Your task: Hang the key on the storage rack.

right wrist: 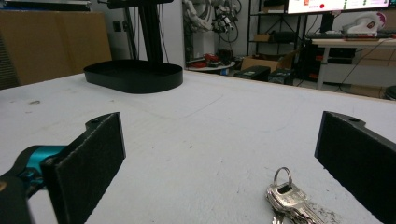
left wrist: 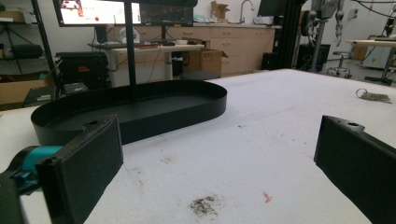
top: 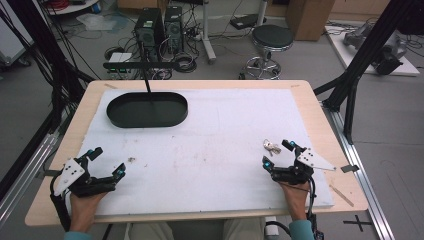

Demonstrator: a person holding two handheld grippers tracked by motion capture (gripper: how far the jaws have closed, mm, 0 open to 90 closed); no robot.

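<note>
Right tool (top: pixel 278 154) spread, empty | small silver bunch of keys on a ring (right wrist: pixel 289 199) flat on white-padded bench (top: pixel 215 150), between its jaws (nearer the right one) | I'd centre, lower, then pinch | left tool (top: pixel 107 161) spread, idle

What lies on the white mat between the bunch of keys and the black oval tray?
Nothing: the high view shows bare, faintly stained white mat between the keys and the tray.

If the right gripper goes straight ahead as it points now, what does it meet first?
Probably the keys, lying on the white mat just ahead of the open right gripper, nearer one jaw. Beyond them the mat looks free.
</note>
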